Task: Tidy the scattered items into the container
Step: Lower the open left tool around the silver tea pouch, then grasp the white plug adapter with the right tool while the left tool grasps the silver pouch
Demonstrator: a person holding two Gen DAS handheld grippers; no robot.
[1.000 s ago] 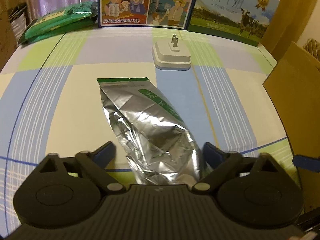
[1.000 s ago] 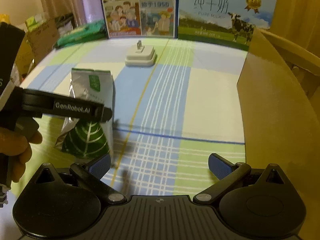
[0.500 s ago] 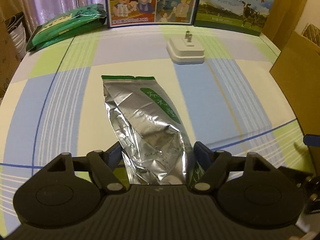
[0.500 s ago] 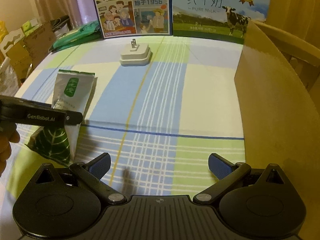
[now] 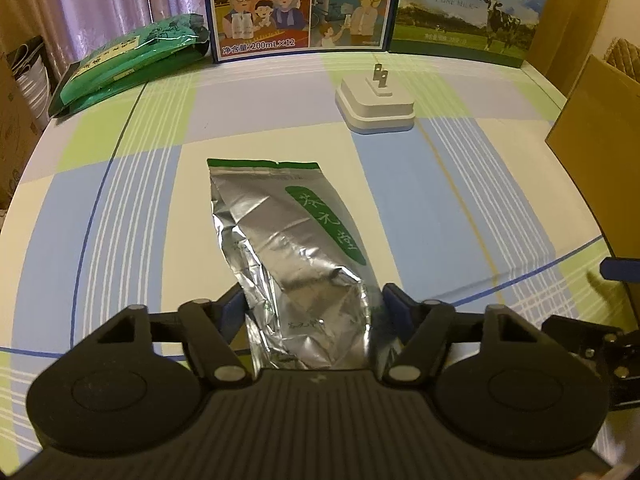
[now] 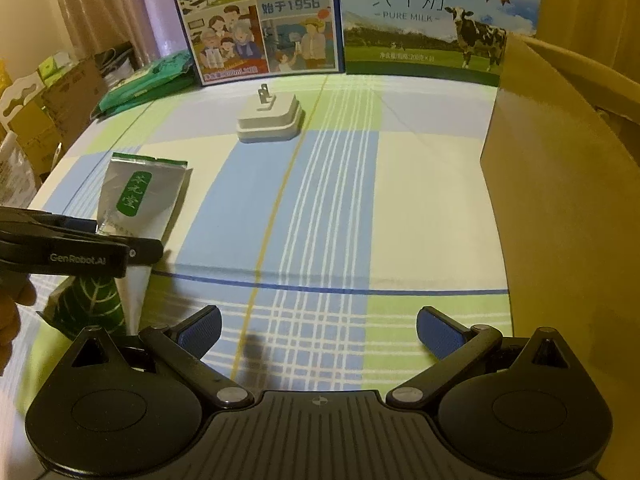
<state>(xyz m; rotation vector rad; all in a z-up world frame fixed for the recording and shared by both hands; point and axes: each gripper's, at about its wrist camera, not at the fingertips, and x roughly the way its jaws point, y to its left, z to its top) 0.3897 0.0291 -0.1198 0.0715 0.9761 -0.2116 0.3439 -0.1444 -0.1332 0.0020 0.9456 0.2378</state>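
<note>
A crumpled silver foil pouch (image 5: 288,248) with a green label lies on the checked tablecloth (image 5: 120,200); my left gripper (image 5: 314,306) is shut on its near end, both blue pads pressed against the foil. From the right wrist view the same pouch (image 6: 140,196) lies at the left, with the left gripper's black finger (image 6: 80,254) across its lower part. My right gripper (image 6: 318,330) hangs open over the cloth with nothing between its fingers. A white plug adapter (image 5: 376,106) lies farther back, prongs up. The brown cardboard box (image 6: 560,220) rises on the right.
Two milk cartons (image 5: 300,4) (image 5: 468,8) stand along the table's back edge. A green packet (image 5: 132,60) lies at the back left. Cardboard boxes and clutter (image 6: 52,100) sit beyond the table's left edge. A hand (image 6: 12,308) shows at the left.
The left gripper's fingers closed from wide apart onto the pouch's near end. The right gripper stayed open and pulled back a little.
</note>
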